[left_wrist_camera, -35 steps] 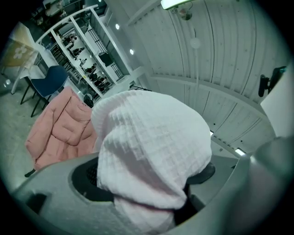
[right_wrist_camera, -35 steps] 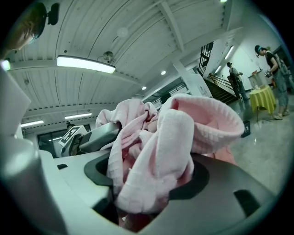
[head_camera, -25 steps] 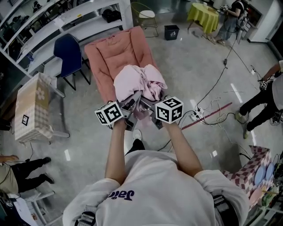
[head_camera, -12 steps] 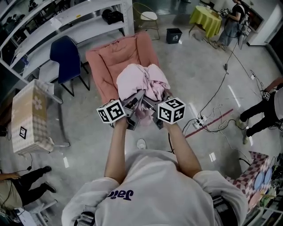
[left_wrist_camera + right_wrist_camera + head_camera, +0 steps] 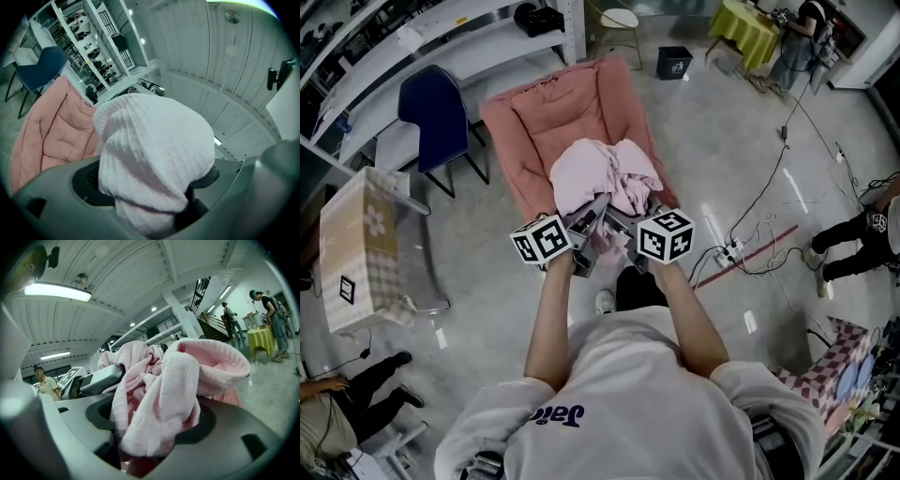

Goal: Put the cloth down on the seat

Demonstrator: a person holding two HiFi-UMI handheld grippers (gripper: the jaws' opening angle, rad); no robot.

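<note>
A bunched pale pink cloth (image 5: 605, 178) hangs in the air over the front half of the salmon padded seat (image 5: 546, 111). Both grippers hold it from below, side by side. My left gripper (image 5: 587, 221) is shut on a thick roll of the cloth (image 5: 154, 154), and the seat (image 5: 49, 136) shows behind it at the left. My right gripper (image 5: 624, 221) is shut on a loose fold of the cloth (image 5: 159, 394). In the right gripper view the left gripper (image 5: 96, 377) shows behind the fabric. The fingertips are buried in the cloth in every view.
A dark blue chair (image 5: 436, 103) stands left of the seat, with white shelving (image 5: 441, 33) behind it. A checked box (image 5: 356, 234) sits at the far left. Cables and a power strip (image 5: 733, 248) lie on the floor at the right. Other people (image 5: 862, 234) stand around the edges.
The person has stepped a little toward the seat, so the cloth and both grippers hang further over it. Both grips are unchanged.
</note>
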